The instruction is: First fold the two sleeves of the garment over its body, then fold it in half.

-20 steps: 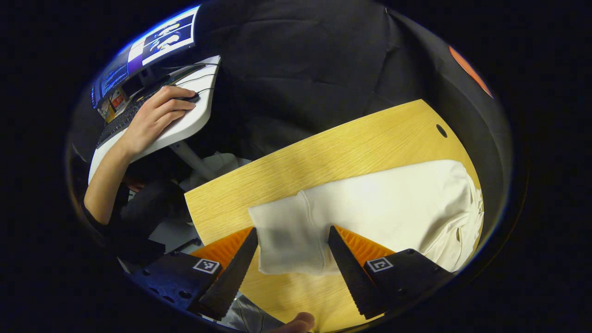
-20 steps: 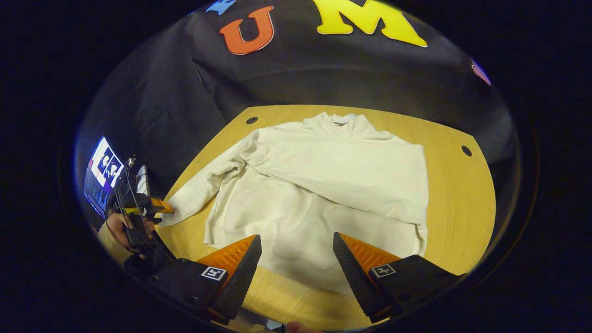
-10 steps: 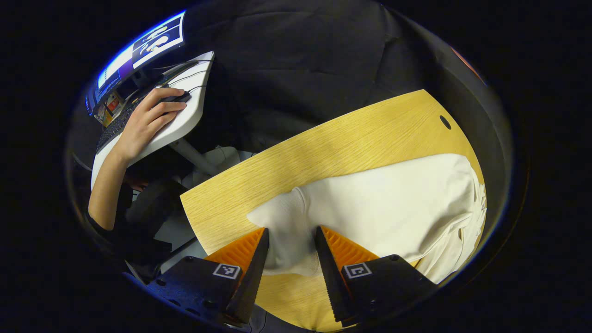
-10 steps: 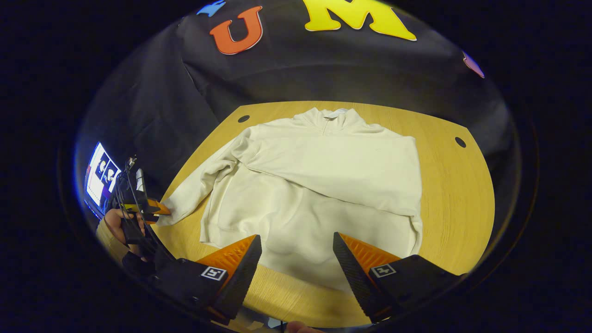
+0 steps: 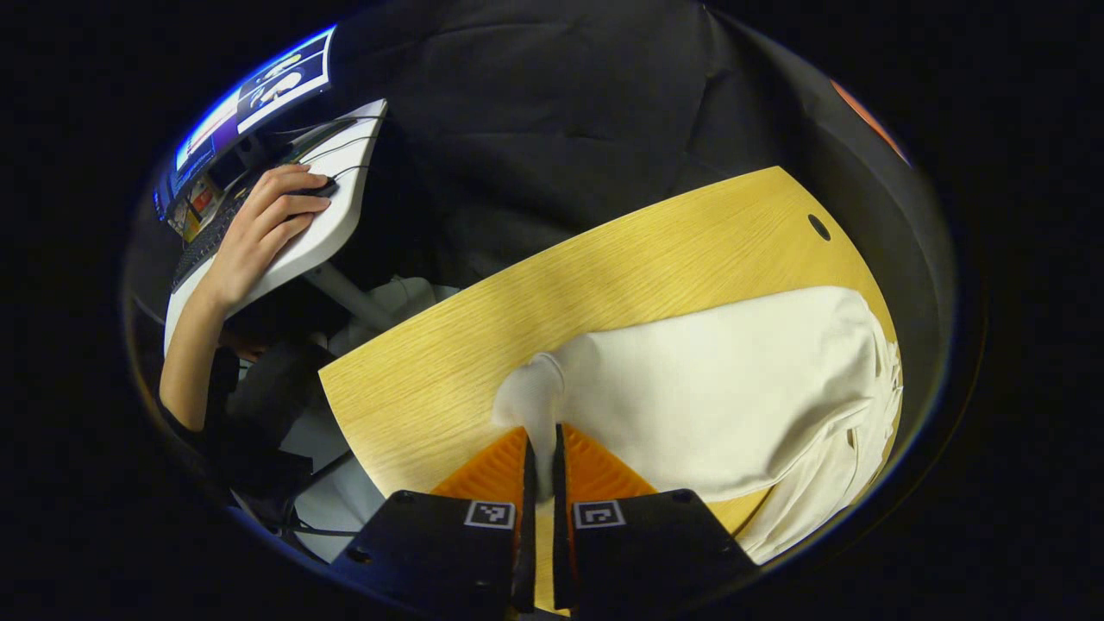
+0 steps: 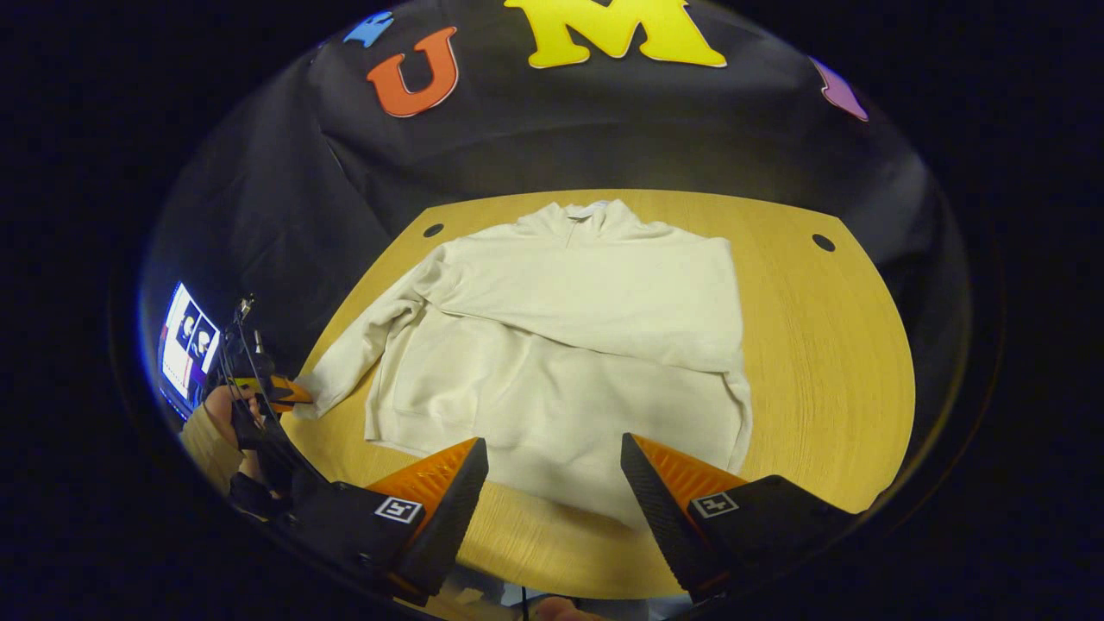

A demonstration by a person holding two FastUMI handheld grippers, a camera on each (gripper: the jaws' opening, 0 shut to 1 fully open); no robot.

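Garment [image 6: 561, 345] is lying flat on the wooden table [image 6: 828, 362], spread out ahead of the right gripper [image 6: 552, 483], collar at the far end, hem nearest its fingertips. One sleeve [image 6: 595, 332] is already lying folded across the body. Other sleeve [image 6: 354, 354] is trailing out off to the left of the right gripper, cuff [image 5: 535, 397] running straight into the left gripper [image 5: 539, 483].

Left gripper is clamping the cuff: fingers nearly together, fabric pinched between them. In the right gripper view I'm seeing it small at far left [image 6: 280, 390], on the cuff end. Right gripper is hanging with fingers wide apart, gripping nothing, above the hem.

Step in hand, judging by the layout: carrying the outstretched sleeve over the body.
- Lifting just enough to clear the table, so the body isn't dragging.
- Sweeping the cuff across toward the opposite shoulder, laying it over the folded sleeve.
- Keeping the crease at the shoulder seam; bunching there near the armpit needs tension to flatten.
- Right gripper pinning the hem if the body starts sliding.

Hard to read:
- Grip depth is hidden between the fingers; probably one cuff layer plus, can't confirm both.
- Folded sleeve's cuff is hard to pick out, cream on cream.
- Near table edge is cut off behind the right gripper.
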